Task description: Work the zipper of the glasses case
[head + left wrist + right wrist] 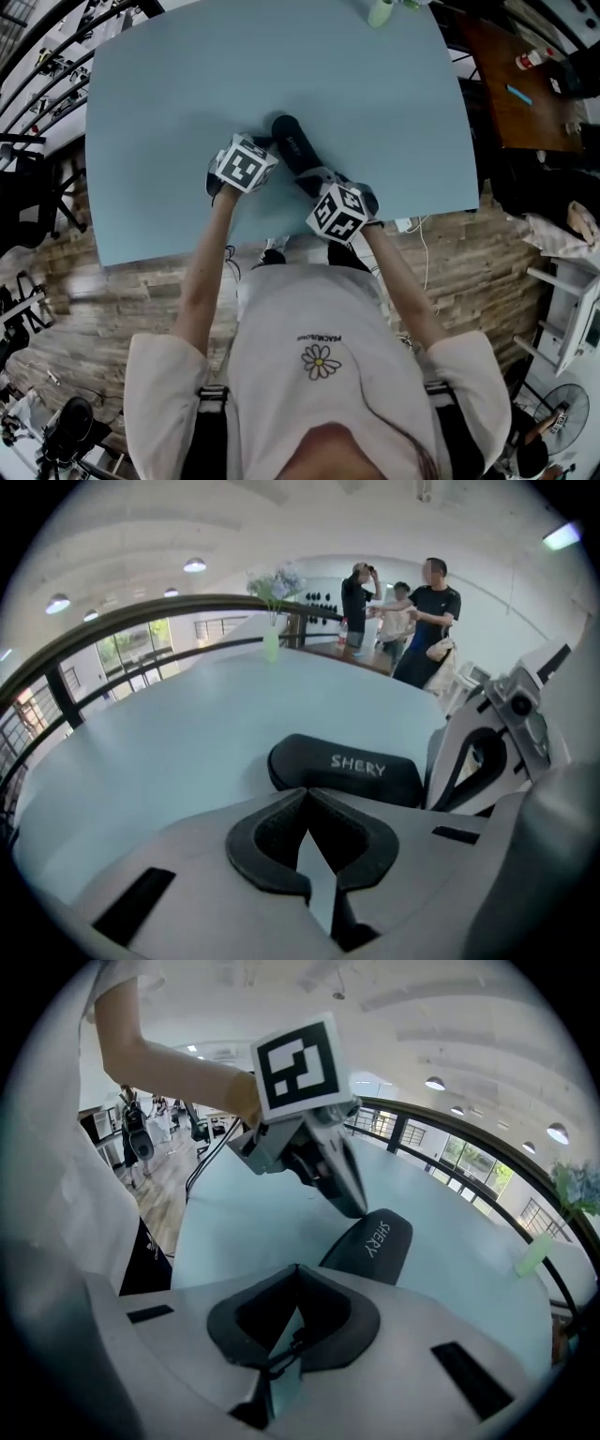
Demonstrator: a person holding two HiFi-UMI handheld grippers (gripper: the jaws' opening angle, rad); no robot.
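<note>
Pale blue table [187, 112] is filling most of the head view, with wood-look flooring around it. The black glasses case [293, 141] is lying near the table's front edge. The person in the white T-shirt is reaching both arms over it, the left gripper [262, 148] sitting at its left side and the right gripper [323, 183] at its near end.

Over in the left gripper view, the left gripper [306, 799] is keeping its padded tips pressed together with nothing between them. The case [342, 769], lettered SHERY, is lying just beyond them, and the right gripper [483, 757] is standing beside it. A few people [412, 621] are standing far behind, past a vase of flowers [272, 635].

Looking along the right gripper [296, 1283], its jaws are closing on a thin dark zipper pull [289, 1352]. The case [370, 1246] is stretching away in front. The left gripper [352, 1199] is pointing its tip down right at the case's edge.
</note>
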